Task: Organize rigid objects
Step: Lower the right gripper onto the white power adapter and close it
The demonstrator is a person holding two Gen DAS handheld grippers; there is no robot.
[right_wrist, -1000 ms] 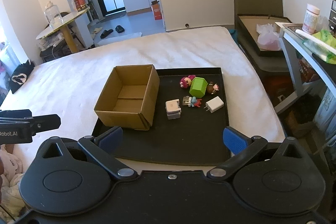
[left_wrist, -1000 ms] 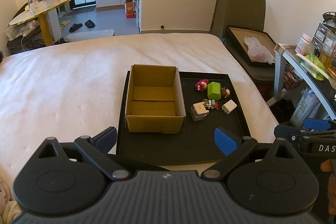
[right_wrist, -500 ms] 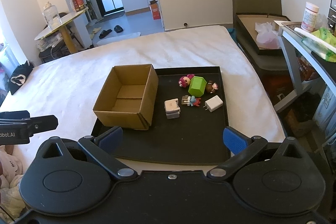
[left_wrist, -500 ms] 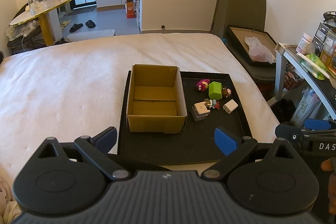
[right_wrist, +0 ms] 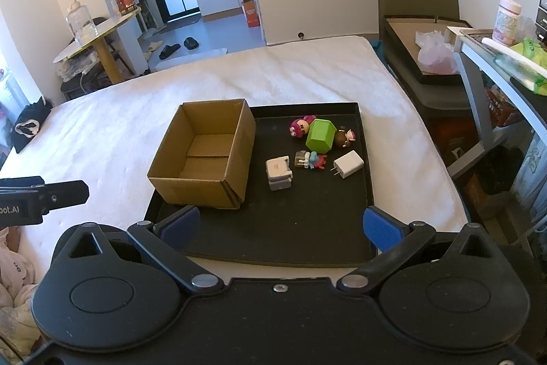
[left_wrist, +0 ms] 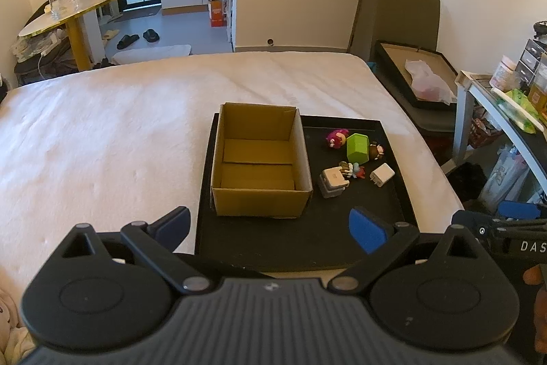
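Observation:
An open, empty cardboard box (left_wrist: 259, 159) (right_wrist: 205, 156) stands on the left part of a black tray (left_wrist: 301, 238) (right_wrist: 307, 228) on the bed. To its right lie a green block (left_wrist: 358, 147) (right_wrist: 319, 135), a pink figure (left_wrist: 336, 138) (right_wrist: 301, 125), a brown figure (right_wrist: 345, 137), a small colourful figure (right_wrist: 312, 159), a white-grey adapter (left_wrist: 333, 182) (right_wrist: 278, 172) and a white charger (left_wrist: 382, 175) (right_wrist: 348, 164). My left gripper (left_wrist: 270, 226) and right gripper (right_wrist: 280, 226) are open and empty, over the tray's near edge.
The white bed (left_wrist: 102, 139) spreads left and behind the tray. A shelf with clutter (right_wrist: 512, 50) and a dark flat box (left_wrist: 417, 81) stand to the right. A yellow round table (left_wrist: 68, 12) is far left.
Both grippers have drifted slightly; the tray and box sit a little differently in view. Nothing was grasped or moved.

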